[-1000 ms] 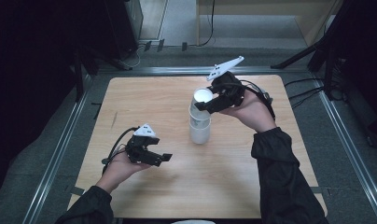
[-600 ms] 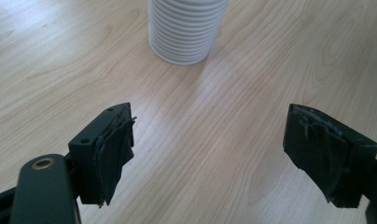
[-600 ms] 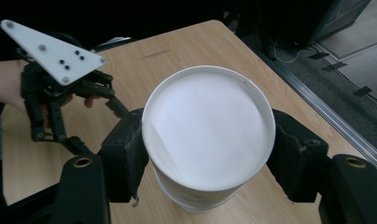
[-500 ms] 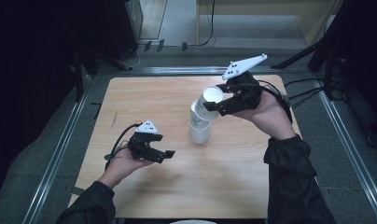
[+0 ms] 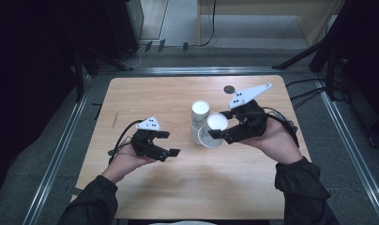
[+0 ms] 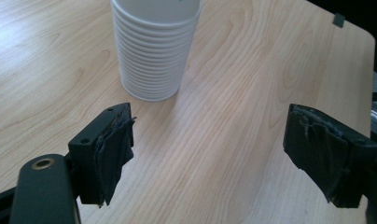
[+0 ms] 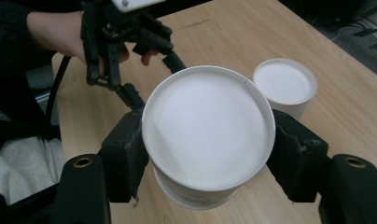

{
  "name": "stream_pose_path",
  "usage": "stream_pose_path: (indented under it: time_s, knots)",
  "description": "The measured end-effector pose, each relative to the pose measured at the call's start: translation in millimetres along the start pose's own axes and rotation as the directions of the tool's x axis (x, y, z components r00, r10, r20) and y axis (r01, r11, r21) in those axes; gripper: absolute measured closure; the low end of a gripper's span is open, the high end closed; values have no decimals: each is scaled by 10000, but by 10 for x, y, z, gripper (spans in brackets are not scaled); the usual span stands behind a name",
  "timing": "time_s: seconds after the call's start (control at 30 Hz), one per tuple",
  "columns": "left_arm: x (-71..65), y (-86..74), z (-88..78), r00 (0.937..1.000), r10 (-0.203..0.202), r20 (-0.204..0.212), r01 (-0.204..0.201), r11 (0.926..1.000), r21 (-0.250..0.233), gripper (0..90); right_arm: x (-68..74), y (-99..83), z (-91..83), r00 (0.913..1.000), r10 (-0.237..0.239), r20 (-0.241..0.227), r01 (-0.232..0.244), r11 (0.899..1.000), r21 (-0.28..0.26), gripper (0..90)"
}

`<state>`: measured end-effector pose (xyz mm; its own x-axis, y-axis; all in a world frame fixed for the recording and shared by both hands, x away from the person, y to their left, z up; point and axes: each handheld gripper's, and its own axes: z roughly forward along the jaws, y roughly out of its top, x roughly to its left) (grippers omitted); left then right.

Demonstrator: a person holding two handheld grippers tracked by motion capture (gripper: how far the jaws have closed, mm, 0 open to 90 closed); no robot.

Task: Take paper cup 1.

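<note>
A stack of white paper cups (image 5: 197, 123) stands upright near the middle of the wooden table (image 5: 150, 98). My right gripper (image 5: 216, 134) is shut on a single white cup (image 5: 216, 125), held tilted just to the right of the stack and off the table. In the right gripper view both pads press the sides of the cup (image 7: 207, 126), with the stack (image 7: 284, 84) behind it. My left gripper (image 5: 170, 143) hovers left of the stack, open with nothing between its pads. In its own view the left gripper (image 6: 210, 154) faces the stack (image 6: 154, 46).
A small dark round spot (image 5: 229, 88) marks the table's far right part. Metal rails (image 5: 61, 150) run along both sides of the table. Cables (image 5: 314, 93) lie on the floor at the right. Bare wood lies in front of both hands.
My right gripper has carried the single cup off the top of the stack, toward the person and to the stack's right. The left gripper has stayed in place.
</note>
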<state>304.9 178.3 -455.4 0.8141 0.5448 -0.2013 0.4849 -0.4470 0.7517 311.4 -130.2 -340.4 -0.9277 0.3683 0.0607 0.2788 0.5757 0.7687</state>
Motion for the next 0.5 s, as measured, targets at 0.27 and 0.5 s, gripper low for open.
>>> stream_pose_path:
  time_s: [0.27, 0.5]
  knots:
    - [-18, -3, 15, 9986, 339, 413, -339, 9994, -15, 163, 51, -383, 423, 9983, 27, -575, -2, 9991, 420, 349]
    - [-37, -19, 17, 9972, 471, 576, -472, 9989, -4, 163, 16, -579, 657, 9955, 37, -947, 4, 9991, 431, 349]
